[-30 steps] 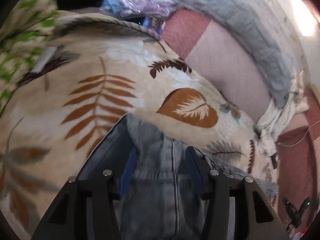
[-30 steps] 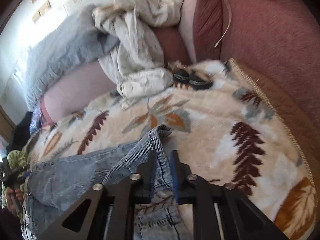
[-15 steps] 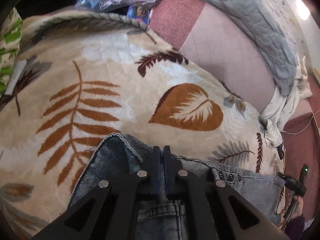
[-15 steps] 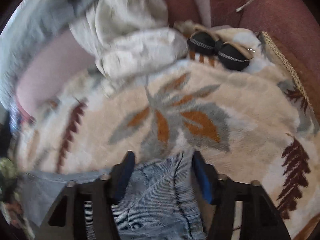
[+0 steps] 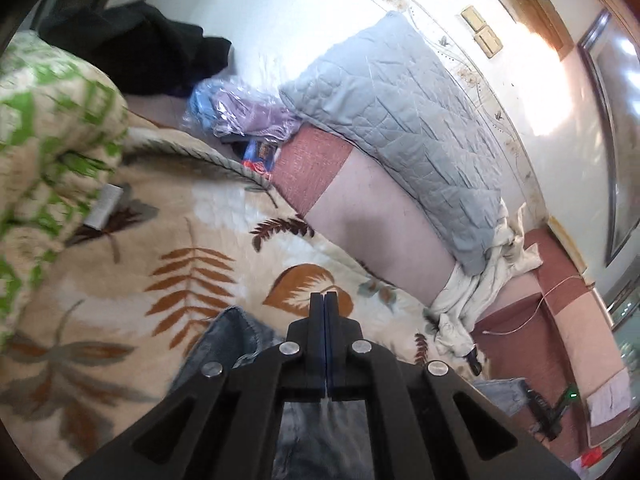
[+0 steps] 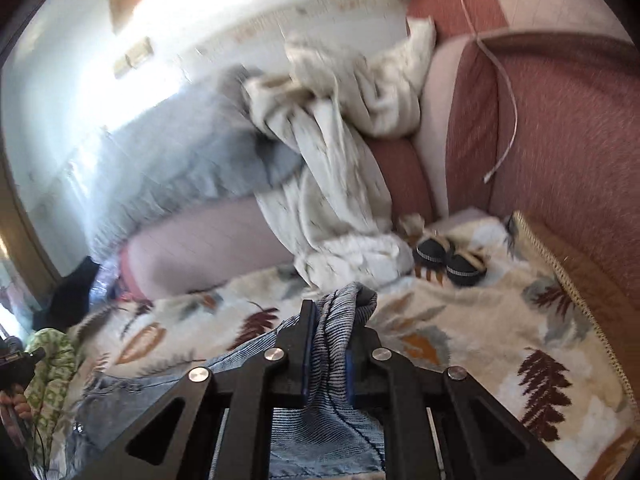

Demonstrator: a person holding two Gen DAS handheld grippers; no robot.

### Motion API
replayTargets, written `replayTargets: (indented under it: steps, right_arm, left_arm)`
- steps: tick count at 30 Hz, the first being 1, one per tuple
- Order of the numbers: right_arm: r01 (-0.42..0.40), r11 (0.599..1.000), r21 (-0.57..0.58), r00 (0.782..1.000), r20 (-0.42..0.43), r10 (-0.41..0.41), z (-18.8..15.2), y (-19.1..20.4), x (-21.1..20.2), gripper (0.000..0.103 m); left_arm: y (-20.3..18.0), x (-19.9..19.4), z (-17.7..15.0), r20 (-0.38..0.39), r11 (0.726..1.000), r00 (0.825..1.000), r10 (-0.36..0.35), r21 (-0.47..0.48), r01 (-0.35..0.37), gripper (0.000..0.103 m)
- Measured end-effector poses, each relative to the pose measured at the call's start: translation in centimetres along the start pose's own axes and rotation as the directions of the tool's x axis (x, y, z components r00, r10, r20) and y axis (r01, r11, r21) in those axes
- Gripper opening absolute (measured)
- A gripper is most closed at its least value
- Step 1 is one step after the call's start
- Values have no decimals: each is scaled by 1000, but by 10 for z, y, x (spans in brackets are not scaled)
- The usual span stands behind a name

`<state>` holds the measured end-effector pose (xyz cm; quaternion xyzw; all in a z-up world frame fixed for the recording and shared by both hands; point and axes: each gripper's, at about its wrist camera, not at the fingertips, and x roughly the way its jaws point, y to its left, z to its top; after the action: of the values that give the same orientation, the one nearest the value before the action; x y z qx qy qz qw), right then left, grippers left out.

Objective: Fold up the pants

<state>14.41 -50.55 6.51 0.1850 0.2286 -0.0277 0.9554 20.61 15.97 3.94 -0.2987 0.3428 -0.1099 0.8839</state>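
Note:
The light blue denim pants lie across a cream leaf-patterned blanket. My right gripper has a bunched hem of the pants between its blue pads. Its jaws are closing and press on the cloth, which is lifted off the blanket. In the left wrist view my left gripper is shut tight, its fingertips touching. Denim rises beside it and hangs under its fingers, so it holds a thin fold of the pants. Where exactly the cloth sits in the left jaws is hidden.
A grey quilted pillow and crumpled white cloth lie along the red-pink sofa back. Two black round objects sit at the blanket's far corner. A green-patterned cover and small grey box lie at the left.
The left gripper went from open around the denim to shut on it, then rose. The right gripper let go, opened around the hem, shut on it and lifted it.

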Motion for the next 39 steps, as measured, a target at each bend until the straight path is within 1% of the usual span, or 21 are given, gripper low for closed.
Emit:
replayTargets:
  steps: [1, 4, 5, 7, 8, 9, 11, 12, 14, 18, 19, 20, 21, 22, 24, 27, 28, 29, 31, 35, 39]
  right_arm:
    - [-9, 1000, 0, 1000, 11, 9, -1, 2, -9, 12]
    - [-3, 1000, -21, 1000, 1, 3, -5, 9, -21, 12]
    - [11, 999, -40, 1000, -12, -12, -9, 12, -23, 12]
    - [28, 998, -60, 999, -25, -29, -14, 14, -28, 12]
    - [33, 997, -68, 999, -30, -35, -16, 17, -27, 12]
    - [31, 997, -71, 999, -32, -33, -18, 17, -26, 12]
    - [34, 996, -82, 999, -37, -37, -21, 16, -21, 12]
    - [34, 996, -84, 998, -42, -38, -23, 15, -18, 12]
    - [43, 995, -88, 997, -53, -48, -25, 12, -8, 12]
    - [57, 995, -80, 995, -72, -62, -30, 4, 7, 12]
    - [57, 995, -76, 995, -79, -63, -32, 1, 10, 12]
    - [57, 996, -70, 994, -89, -63, -35, -2, 16, 12]
    - [61, 996, -70, 993, -92, -68, -37, -3, 18, 12]
    - [65, 995, -69, 993, -98, -72, -39, -5, 21, 12]
    - [73, 995, -72, 991, -106, -80, -44, -8, 25, 12]
    - [78, 995, -65, 991, -104, -84, -46, -10, 25, 12]
    - [77, 995, -59, 991, -102, -83, -46, -10, 24, 12]
    - [80, 995, -57, 992, -96, -86, -46, -10, 21, 12]
    - [79, 995, -55, 993, -89, -83, -44, -8, 19, 12]
    - [78, 995, -63, 994, -65, -82, -37, 1, 9, 12]
    - [73, 995, -69, 997, -30, -75, -28, 12, -2, 12]
  left_arm:
    - [1, -2, 0, -7, 999, 999, 33, 3, -33, 0]
    - [11, 10, 2, -68, 997, 995, 66, -44, -69, 0]
    - [15, 21, 1, -111, 992, 989, 93, -73, -101, 0]
    - [15, 42, -3, -182, 987, 973, 142, -45, -152, 1]
    - [14, 53, -6, -212, 982, 961, 180, -23, -189, 8]
    - [14, 64, -9, -240, 977, 949, 205, -10, -214, 23]
    - [16, 82, -14, -280, 970, 932, 230, -9, -242, 43]
    - [17, 92, -16, -287, 968, 928, 237, -17, -252, 47]
    - [17, 109, -20, -309, 967, 921, 237, -12, -253, 49]
    - [9, 143, -33, -357, 939, 869, 343, 102, -329, 49]
    - [7, 153, -38, -380, 931, 850, 366, 141, -337, 48]
    - [8, 157, -41, -385, 929, 845, 371, 157, -336, 44]
    - [7, 159, -44, -383, 929, 847, 369, 172, -327, 23]
    - [5, 161, -46, -384, 927, 844, 373, 199, -319, 13]
    - [3, 157, -47, -366, 917, 844, 391, 231, -325, 5]
    - [8, 144, -43, -354, 924, 857, 374, 214, -316, 3]
    - [8, 139, -41, -343, 930, 867, 361, 204, -307, 3]
    - [8, 129, -37, -316, 939, 888, 334, 189, -286, 3]
    - [4, 112, -32, -277, 950, 914, 296, 180, -254, 3]
    - [-3, 77, -25, -235, 973, 948, 214, 141, -184, 3]
    - [-17, 37, -25, -178, 981, 972, 151, 149, -125, 3]
